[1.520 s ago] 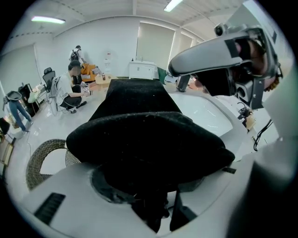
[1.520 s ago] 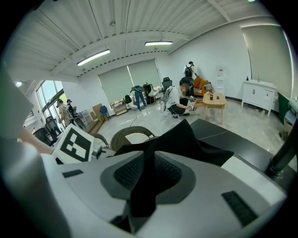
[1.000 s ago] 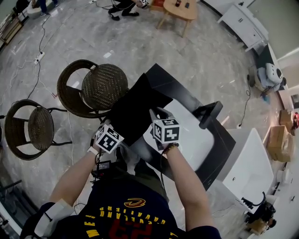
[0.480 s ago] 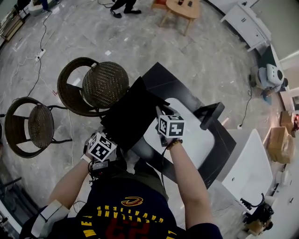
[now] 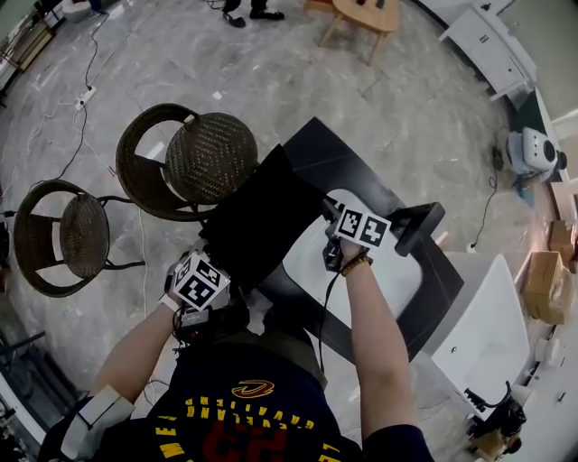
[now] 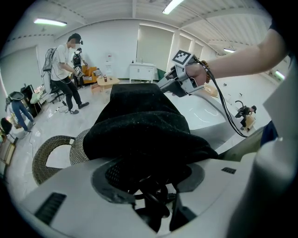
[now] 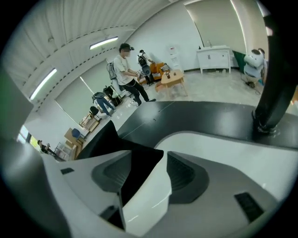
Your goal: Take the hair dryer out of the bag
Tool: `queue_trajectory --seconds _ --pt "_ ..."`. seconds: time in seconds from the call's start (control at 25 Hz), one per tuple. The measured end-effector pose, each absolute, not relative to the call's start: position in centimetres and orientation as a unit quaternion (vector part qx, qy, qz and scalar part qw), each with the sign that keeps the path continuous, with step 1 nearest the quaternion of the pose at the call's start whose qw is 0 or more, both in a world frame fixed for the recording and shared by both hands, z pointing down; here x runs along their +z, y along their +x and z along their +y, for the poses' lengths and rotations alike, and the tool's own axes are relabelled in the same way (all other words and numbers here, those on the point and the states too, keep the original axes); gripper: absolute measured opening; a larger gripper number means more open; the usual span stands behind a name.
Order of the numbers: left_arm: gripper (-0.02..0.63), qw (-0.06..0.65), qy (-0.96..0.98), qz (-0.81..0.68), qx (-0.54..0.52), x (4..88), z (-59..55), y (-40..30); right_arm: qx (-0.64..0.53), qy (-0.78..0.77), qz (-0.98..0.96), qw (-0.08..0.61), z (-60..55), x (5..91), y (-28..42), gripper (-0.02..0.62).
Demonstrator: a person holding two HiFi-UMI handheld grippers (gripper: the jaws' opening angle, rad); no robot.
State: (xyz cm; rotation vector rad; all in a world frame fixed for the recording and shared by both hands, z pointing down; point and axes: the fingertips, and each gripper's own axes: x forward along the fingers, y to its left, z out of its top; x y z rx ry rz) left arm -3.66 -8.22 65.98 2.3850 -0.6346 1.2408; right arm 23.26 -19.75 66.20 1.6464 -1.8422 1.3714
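Matt black cloth bag point(image 5: 257, 221), glossy counter point(image 5: 312, 153)

Bright, even indoor light fills all three views, cast by long white ceiling strip lamps point(image 6: 173, 5) that glow as hard bars in the left gripper view and the right gripper view. The polished grey stone floor point(image 5: 271, 72) holds only faint, soft shadow beneath a round dark wicker chair point(image 5: 212, 158). The black cloth bag point(image 6: 139, 116) reads as a nearly detailless dark mass. Pale sheen streaks the glossy black bench point(image 7: 205, 116). Wide-angle lenses bow straight lines and blacken the corners; the closest foreground is out of focus.
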Motion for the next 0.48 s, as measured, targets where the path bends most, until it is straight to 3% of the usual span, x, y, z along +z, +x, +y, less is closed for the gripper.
queue_trajectory --seconds 0.12,0.16,0.2,0.24,0.48 --pt "0.21 0.188 0.848 -0.225 0.441 66.0 -8.5 -3.4 0.512 0.549 -0.648 0.125 -20.1 66.9 22.3 0.231" --pt "0.21 0.187 0.848 -0.225 0.441 66.0 -8.7 -3.3 0.51 0.548 -0.652 0.123 -20.3 66.9 22.3 0.184" --pt "0.21 0.187 0.848 -0.226 0.441 65.9 -8.9 -3.2 0.503 0.551 -0.655 0.124 -20.6 66.7 22.4 0.087" --pt "0.212 0.186 0.848 -0.226 0.441 65.8 -9.2 -3.1 0.494 0.555 -0.658 0.125 -20.9 66.5 22.6 0.044" --pt "0.21 0.179 0.854 -0.232 0.43 64.6 -13.0 -1.4 0.459 0.589 -0.653 0.127 -24.3 65.5 25.2 0.032"
